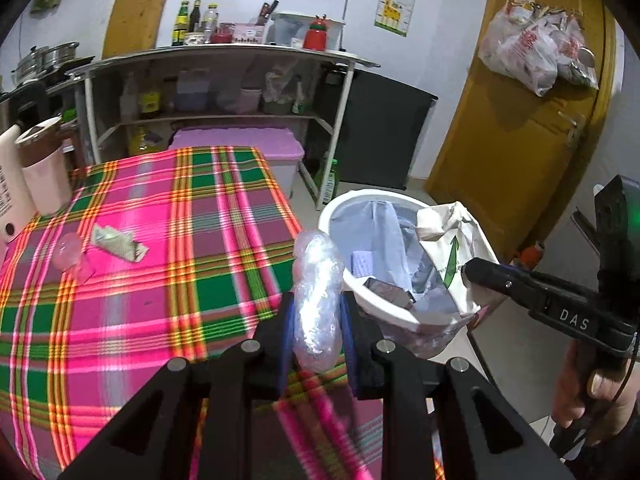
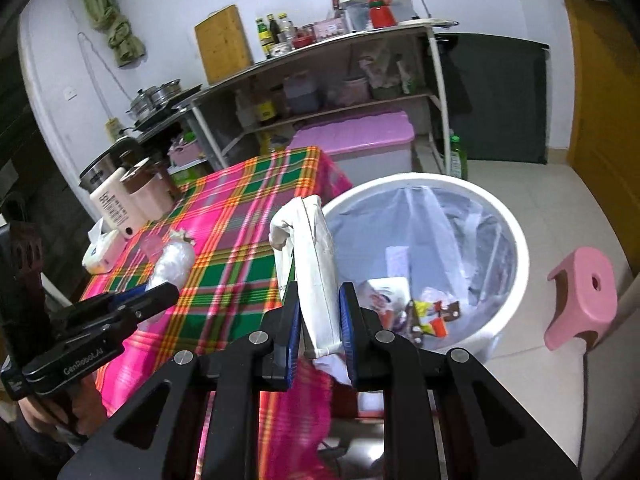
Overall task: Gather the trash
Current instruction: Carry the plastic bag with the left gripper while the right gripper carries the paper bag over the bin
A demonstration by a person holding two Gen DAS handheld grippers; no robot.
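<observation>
Left wrist: left gripper point(image 1: 316, 312) clamps crumpled clear plastic point(image 1: 316, 280) above table edge, just beside white bin point(image 1: 340, 216). Right gripper point(image 1: 466, 270) pinches white carton point(image 1: 448, 240) over bin rim. Wrapper point(image 1: 118, 240) lies on plaid cloth point(image 1: 168, 240).

Right wrist: right gripper point(image 2: 319, 316) grips carton point(image 2: 316, 264) upright, beside bin point(image 2: 516, 240); wrappers point(image 2: 432, 314) at bin bottom. Left gripper point(image 2: 170, 290) holds plastic point(image 2: 172, 260) over cloth.

White walls, a metal shelf unit point(image 1: 224, 92), a yellow door point(image 1: 516, 128) and pale floor tiles point(image 2: 532, 184).
</observation>
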